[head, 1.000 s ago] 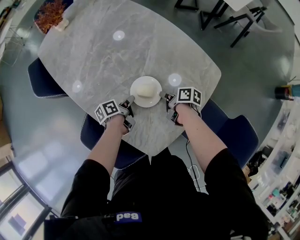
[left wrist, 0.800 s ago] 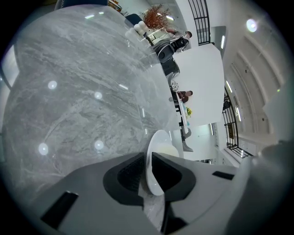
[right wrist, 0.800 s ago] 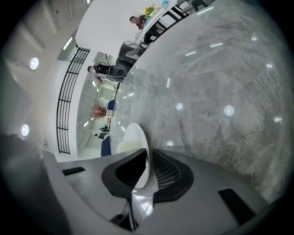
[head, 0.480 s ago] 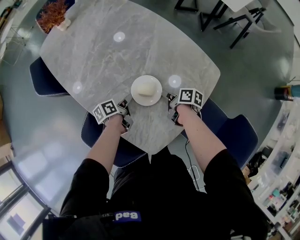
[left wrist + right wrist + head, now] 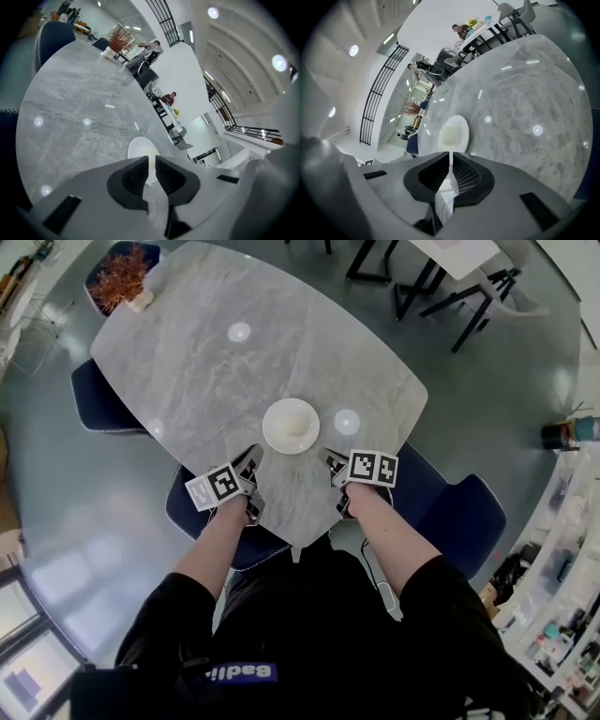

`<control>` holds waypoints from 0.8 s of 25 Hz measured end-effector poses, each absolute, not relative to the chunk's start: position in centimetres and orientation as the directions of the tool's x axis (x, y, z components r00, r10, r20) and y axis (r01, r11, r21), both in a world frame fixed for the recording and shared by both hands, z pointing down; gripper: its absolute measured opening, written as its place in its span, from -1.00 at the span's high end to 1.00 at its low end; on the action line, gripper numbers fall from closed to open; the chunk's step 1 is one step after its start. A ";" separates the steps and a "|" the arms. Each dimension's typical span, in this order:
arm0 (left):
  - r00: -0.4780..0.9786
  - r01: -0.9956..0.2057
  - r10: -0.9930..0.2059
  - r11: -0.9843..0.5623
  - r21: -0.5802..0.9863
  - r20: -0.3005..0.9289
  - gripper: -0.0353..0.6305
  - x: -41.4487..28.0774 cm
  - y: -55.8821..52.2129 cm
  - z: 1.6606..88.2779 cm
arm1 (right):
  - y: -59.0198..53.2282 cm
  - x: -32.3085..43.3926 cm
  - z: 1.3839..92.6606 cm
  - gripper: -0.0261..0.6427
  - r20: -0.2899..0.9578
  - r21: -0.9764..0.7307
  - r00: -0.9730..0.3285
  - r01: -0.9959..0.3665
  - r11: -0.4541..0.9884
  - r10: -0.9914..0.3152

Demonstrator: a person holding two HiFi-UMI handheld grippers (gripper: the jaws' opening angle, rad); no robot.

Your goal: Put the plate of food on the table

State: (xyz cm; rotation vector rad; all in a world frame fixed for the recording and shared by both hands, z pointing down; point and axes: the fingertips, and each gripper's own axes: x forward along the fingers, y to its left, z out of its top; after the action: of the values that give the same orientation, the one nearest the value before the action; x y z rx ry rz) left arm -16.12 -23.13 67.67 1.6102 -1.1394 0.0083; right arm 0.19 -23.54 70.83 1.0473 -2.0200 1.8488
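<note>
The white plate point(image 5: 270, 428) sits flat on the grey marble table point(image 5: 206, 362), toward the near edge, with a pale yellowish lump of food point(image 5: 294, 424) in its middle. Both claws are off it, on the person's side.

The left gripper point(image 5: 251, 458) hovers just beside the plate's near-left rim and the right gripper point(image 5: 330, 462) just beside its near-right rim. Neither touches the plate, so it lies between and a little beyond the two sets of tips.

In the left gripper view, the left gripper point(image 5: 151, 171) has its jaws drawn together with only a thin slit between the ribbed pads. Nothing is held there, and the plate point(image 5: 135, 150) shows straight ahead past the tips. In the right gripper view, the right gripper point(image 5: 450, 161) is likewise closed and empty, its tips meeting, with the plate point(image 5: 460, 123) resting on the marble just beyond them.

As for writing, each gripper carries a cube with black-and-white square markers point(image 5: 373, 467). A blue patch point(image 5: 241, 672) on the person's dark top bears white letters starting "Bad"; the rest is not legible.
</note>
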 end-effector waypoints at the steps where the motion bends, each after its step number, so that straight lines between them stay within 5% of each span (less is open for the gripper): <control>1: 0.542 -0.668 -0.651 0.050 0.743 0.532 0.75 -15.9 -22.6 67.0 | -22.7 -0.2 70.2 0.84 0.581 -0.788 -0.735 -0.615 -0.017 -0.350; 13: 0.673 -0.704 -0.603 -0.347 0.619 0.428 0.80 -10.9 -15.9 56.0 | -15.7 -1.8 61.0 0.84 0.473 -0.750 -0.807 -0.579 0.320 -0.352; 20: 0.714 -0.699 -0.576 -0.548 0.460 0.398 0.86 -9.7 -12.5 51.3 | -12.8 -3.2 53.7 0.89 0.386 -0.575 -0.846 -0.533 0.620 -0.369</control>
State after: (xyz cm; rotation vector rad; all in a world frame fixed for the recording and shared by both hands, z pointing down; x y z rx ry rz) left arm -9.68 -12.55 51.34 2.3141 -0.9660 0.2656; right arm -3.19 -12.85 53.74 0.7403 -2.6148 1.0396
